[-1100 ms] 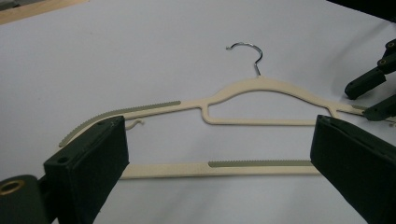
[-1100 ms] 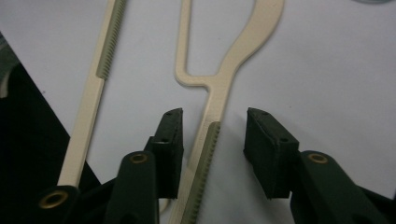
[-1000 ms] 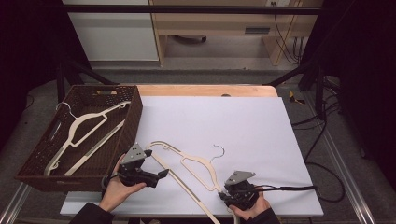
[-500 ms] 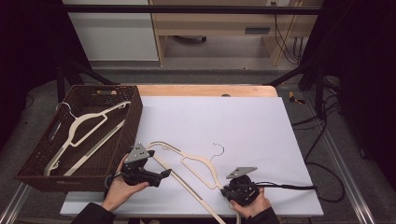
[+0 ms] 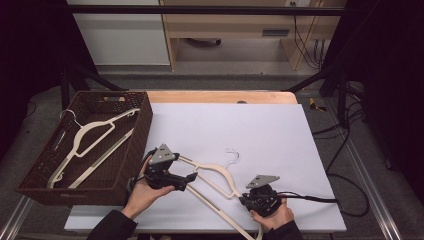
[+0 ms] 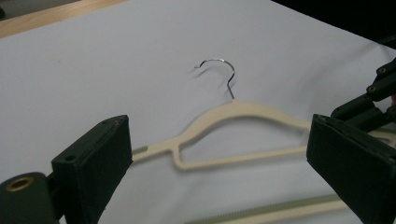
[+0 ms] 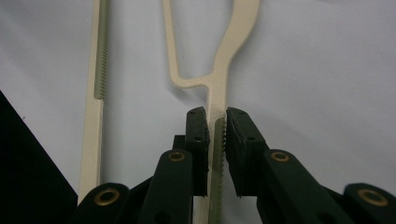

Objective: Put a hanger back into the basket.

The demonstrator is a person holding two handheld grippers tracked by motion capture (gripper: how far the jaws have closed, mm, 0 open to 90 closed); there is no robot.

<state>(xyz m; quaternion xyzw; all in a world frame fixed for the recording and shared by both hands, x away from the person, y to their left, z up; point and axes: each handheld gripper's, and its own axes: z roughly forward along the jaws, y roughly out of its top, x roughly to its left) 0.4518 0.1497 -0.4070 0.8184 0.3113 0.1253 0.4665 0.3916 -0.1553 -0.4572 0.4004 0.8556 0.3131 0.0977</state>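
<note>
A cream plastic hanger [image 5: 216, 172] with a metal hook [image 5: 233, 155] lies flat on the white table sheet [image 5: 260, 130]. My right gripper [image 5: 245, 199] is at the hanger's near right end. In the right gripper view its jaws [image 7: 217, 122] have just been closing and now pinch the ridged tip of the hanger arm [image 7: 223, 88]. My left gripper [image 5: 189, 178] hovers beside the hanger's left end, jaws wide apart. In the left gripper view [image 6: 219, 140] the hanger [image 6: 243, 112] lies beyond the pads, untouched.
A second ridged cream bar [image 5: 220, 212] runs diagonally toward the table's front edge, also seen as a bar [image 7: 95, 88] left of my right jaws. A brown woven basket [image 5: 145, 120] at the left holds another cream hanger [image 5: 87, 132]. A wooden strip [image 5: 220, 96] borders the back.
My left gripper has moved right and slightly up, closer to the hanger's left end. The right gripper has stayed at the hanger's right tip.
</note>
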